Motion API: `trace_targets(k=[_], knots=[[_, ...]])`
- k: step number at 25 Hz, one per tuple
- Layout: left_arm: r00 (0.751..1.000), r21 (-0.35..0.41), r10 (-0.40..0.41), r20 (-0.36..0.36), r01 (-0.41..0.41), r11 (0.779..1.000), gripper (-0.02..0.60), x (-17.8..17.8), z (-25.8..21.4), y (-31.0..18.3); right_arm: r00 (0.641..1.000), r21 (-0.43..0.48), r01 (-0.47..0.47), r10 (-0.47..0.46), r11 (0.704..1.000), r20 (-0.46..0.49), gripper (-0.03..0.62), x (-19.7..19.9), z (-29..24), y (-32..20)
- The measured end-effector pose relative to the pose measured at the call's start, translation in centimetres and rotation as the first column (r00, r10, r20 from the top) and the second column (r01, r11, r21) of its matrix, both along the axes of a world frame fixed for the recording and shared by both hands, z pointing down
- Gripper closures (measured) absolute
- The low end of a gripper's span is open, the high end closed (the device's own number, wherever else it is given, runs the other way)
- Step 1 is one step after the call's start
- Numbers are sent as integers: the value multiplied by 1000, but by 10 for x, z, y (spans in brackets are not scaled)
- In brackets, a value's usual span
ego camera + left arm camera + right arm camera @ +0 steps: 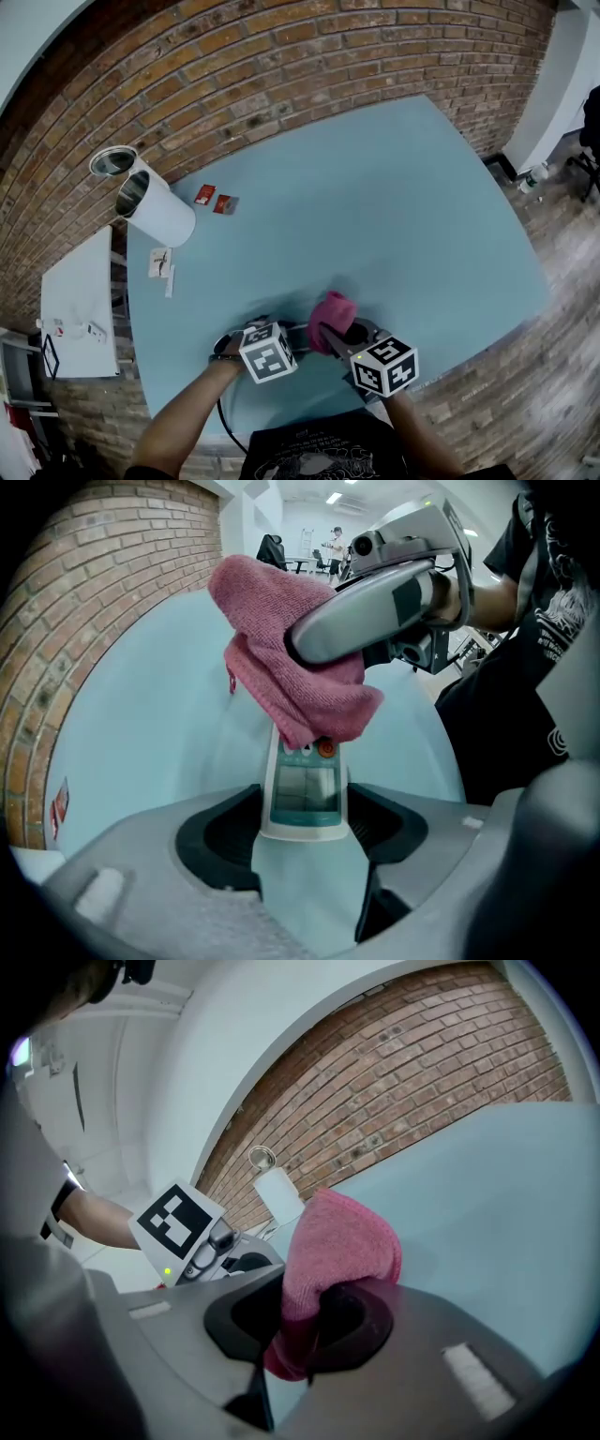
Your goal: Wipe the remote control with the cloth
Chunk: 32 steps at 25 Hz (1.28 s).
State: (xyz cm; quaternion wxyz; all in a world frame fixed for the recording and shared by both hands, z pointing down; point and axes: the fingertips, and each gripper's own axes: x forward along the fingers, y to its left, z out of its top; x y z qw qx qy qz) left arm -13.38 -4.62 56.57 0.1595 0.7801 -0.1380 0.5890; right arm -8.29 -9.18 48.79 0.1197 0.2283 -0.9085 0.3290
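A white remote control (304,794) with a small screen and an orange button lies on the light blue table (394,216), close to the near edge. My left gripper (305,829) points steeply down and is shut on the remote's near end, with a black pad against each side. My right gripper (305,1321) is shut on a pink cloth (339,1237). The cloth (286,672) rests over the remote's far half and hides its buttons. In the head view the cloth (331,315) bulges between the two marker cubes, and the remote itself is hidden there.
A white cylindrical container (157,212) lies tipped at the table's far left, its metal lid (112,161) beside it. Two small red packets (215,199) and a card (159,262) lie nearby. A white side table (80,305) stands left. A brick wall (281,66) runs behind.
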Motion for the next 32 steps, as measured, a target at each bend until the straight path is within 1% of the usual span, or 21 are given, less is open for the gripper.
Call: trace_targets(k=[4, 8, 20, 25, 32], knots=[[1000, -1, 0, 20, 0, 1000, 291, -2, 2, -1, 1000, -10, -2, 2, 1000, 12, 531, 13, 2, -5], [999, -20, 4, 36, -4, 1000, 291, -2, 2, 1, 999, -18, -19, 20, 1000, 26, 531, 27, 2, -13], [998, -43, 8, 59, -6, 999, 291, -2, 1, 3, 998, -27, -49, 51, 998, 45, 531, 58, 4, -28], [998, -46, 10, 61, -8, 999, 290, -5, 0, 1, 994, -8, -97, 97, 995, 45, 531, 70, 1, -43], [998, -44, -5, 64, 7, 999, 291, -5, 0, 1, 977, 4, -211, 211, 977, 37, 531, 92, 7, -67]])
